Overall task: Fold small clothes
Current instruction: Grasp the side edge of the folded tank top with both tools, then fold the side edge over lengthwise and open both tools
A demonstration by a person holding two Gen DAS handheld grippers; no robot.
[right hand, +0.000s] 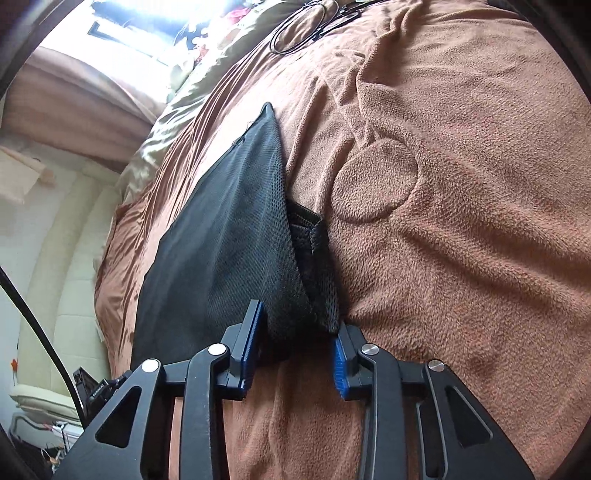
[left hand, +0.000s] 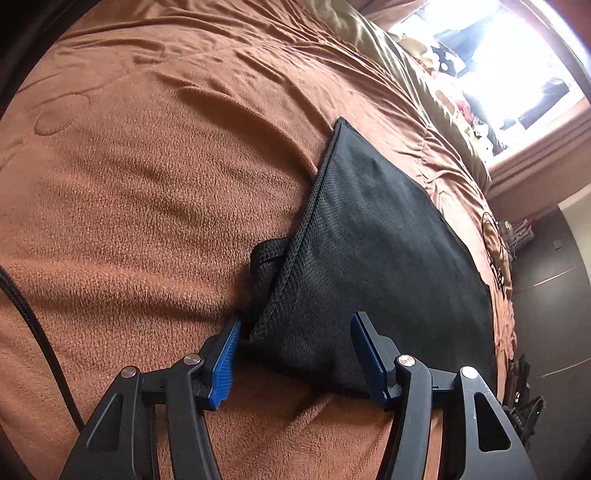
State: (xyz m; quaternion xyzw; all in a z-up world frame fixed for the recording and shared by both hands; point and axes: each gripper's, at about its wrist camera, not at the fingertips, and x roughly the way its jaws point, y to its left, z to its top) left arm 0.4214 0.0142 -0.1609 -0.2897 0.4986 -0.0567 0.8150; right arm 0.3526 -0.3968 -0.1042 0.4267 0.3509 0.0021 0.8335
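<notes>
A black mesh garment (left hand: 369, 240) lies folded flat on a brown fleece blanket (left hand: 147, 184). A second layer with a strap (left hand: 267, 254) pokes out from under its left edge. My left gripper (left hand: 295, 332) is open, its blue pads (left hand: 223, 362) straddling the garment's near corner. In the right wrist view the same garment (right hand: 221, 240) runs away from me, with the under layer (right hand: 314, 258) showing on its right. The right gripper (right hand: 300, 321) is open too, and the garment's near corner sits between its fingers (right hand: 340, 362).
An olive sheet (left hand: 406, 74) and a bright window (left hand: 498, 55) lie beyond the blanket. A coiled black cable (right hand: 299, 29) rests on the far part of the bed. The bed edge drops to a dark floor (left hand: 546, 277). A braided cable (left hand: 29, 314) hangs at the left.
</notes>
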